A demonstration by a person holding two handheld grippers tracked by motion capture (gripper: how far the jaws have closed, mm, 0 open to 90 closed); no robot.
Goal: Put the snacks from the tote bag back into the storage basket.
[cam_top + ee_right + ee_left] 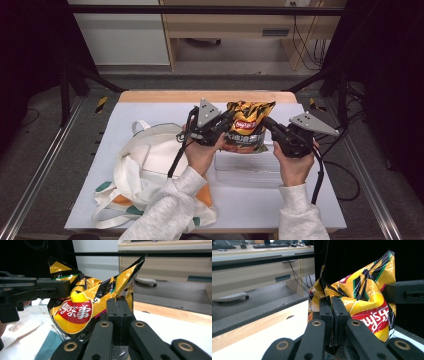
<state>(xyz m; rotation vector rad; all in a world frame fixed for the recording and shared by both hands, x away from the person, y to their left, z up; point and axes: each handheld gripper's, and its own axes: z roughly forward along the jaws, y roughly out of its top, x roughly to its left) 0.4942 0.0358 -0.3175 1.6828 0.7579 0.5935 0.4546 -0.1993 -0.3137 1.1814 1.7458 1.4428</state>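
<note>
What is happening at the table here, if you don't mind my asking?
A person holds a yellow chip bag up between two tongs. The left tongs are shut on one side edge of the bag and the right tongs on the other, so it hangs over a clear plastic container on the white table. A white tote bag lies at the left, partly under the person's left sleeve.

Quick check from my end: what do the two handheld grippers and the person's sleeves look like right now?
Both the left gripper and the right gripper are black, with linkage arms on brass-coloured pivots, a grey three-cornered plate on top and a black cable trailing back. The sleeves are light grey knit.
</note>
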